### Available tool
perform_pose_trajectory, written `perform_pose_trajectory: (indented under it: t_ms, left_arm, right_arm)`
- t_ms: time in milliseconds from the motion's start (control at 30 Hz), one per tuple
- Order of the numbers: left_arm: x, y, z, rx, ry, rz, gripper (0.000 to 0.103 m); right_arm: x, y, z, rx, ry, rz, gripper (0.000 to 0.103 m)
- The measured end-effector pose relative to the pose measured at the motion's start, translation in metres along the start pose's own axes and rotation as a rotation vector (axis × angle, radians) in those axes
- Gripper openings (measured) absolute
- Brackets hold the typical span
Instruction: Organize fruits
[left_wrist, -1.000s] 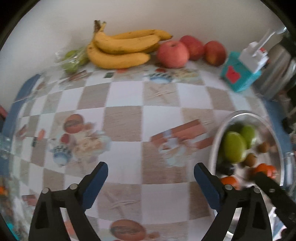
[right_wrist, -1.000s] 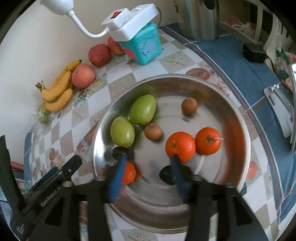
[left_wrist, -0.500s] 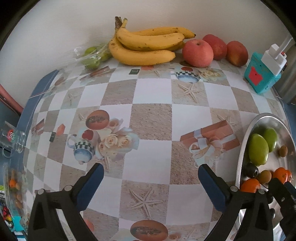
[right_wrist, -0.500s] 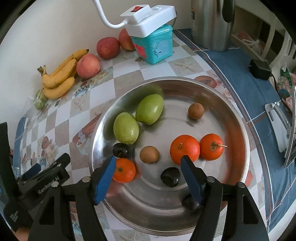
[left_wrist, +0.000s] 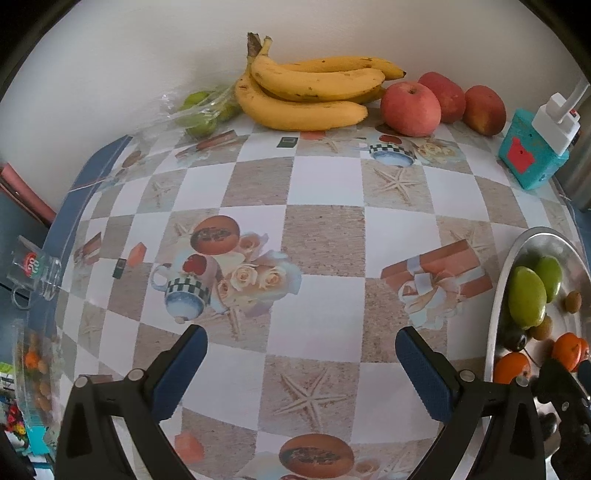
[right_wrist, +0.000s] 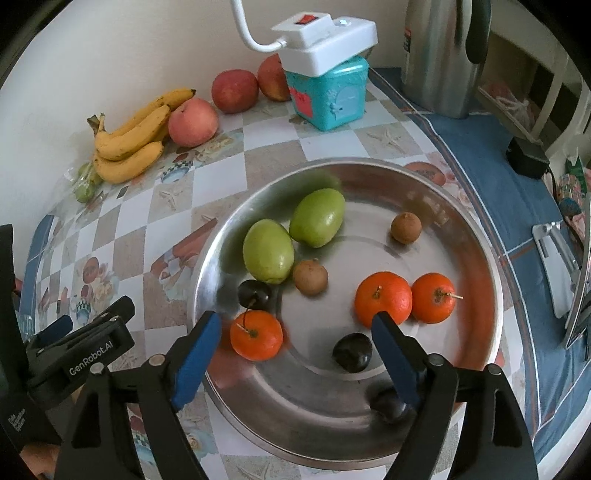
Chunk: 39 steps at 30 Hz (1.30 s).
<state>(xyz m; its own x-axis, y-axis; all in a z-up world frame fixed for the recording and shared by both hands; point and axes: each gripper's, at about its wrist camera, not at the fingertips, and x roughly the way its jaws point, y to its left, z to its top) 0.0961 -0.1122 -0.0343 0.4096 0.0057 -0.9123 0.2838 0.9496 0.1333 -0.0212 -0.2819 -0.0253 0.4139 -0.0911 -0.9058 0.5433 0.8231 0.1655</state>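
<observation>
A steel tray (right_wrist: 476, 236) holds two green fruits (right_wrist: 267, 255), three oranges (right_wrist: 383, 299), two brown fruits (right_wrist: 310, 277) and dark plums (right_wrist: 352, 352). My right gripper (right_wrist: 295, 356) is open and empty above the tray's near side. My left gripper (left_wrist: 301, 367) is open and empty over the checkered tablecloth, left of the tray (left_wrist: 498, 288). Bananas (left_wrist: 310, 92), three red apples (left_wrist: 410, 103) and bagged green fruit (left_wrist: 201, 110) lie along the wall.
A teal box (right_wrist: 328, 98) with a white power strip (right_wrist: 325, 37) on it stands behind the tray. A steel kettle (right_wrist: 439, 55) stands at the back right. The table's left edge (left_wrist: 66, 206) drops off to clutter.
Both grippers have pulled back and risen. The right gripper's jaws have opened wide, and a dark plum lies free in the tray. The left view now shows more table.
</observation>
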Motion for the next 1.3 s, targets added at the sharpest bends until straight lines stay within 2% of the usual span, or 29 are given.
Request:
perform_pose_trajectory:
  t_ms: [100, 267, 567, 667, 733, 800, 1033, 1300]
  left_arm:
    - [-0.002, 0.004, -0.003, 0.0, -0.014, 0.02, 0.103]
    - [-0.008, 0.01, -0.007, 0.004, -0.034, 0.025, 0.103]
    - [-0.034, 0.025, -0.012, -0.018, -0.15, 0.087, 0.103]
    - [-0.04, 0.025, -0.016, -0.001, -0.184, 0.148, 0.103]
    - [-0.042, 0.024, -0.02, 0.015, -0.203, 0.223, 0.103]
    - [-0.043, 0.026, -0.025, 0.02, -0.204, 0.251, 0.103]
    - [-0.052, 0.034, -0.05, 0.02, -0.174, 0.274, 0.103]
    - [-0.068, 0.045, -0.076, 0.017, -0.137, 0.255, 0.103]
  right_arm:
    - [-0.001, 0.003, -0.001, -0.029, -0.009, -0.033, 0.1]
    - [-0.002, 0.005, -0.007, -0.032, -0.015, -0.016, 0.1]
    - [-0.01, 0.013, -0.02, -0.031, -0.036, 0.041, 0.1]
    - [-0.012, 0.015, -0.026, -0.036, -0.043, 0.05, 0.1]
    - [-0.014, 0.015, -0.031, -0.039, -0.051, 0.053, 0.1]
    - [-0.015, 0.016, -0.036, -0.04, -0.054, 0.06, 0.1]
    - [-0.023, 0.017, -0.058, -0.052, -0.056, 0.066, 0.1]
    - [-0.037, 0.019, -0.085, -0.066, -0.067, 0.075, 0.1]
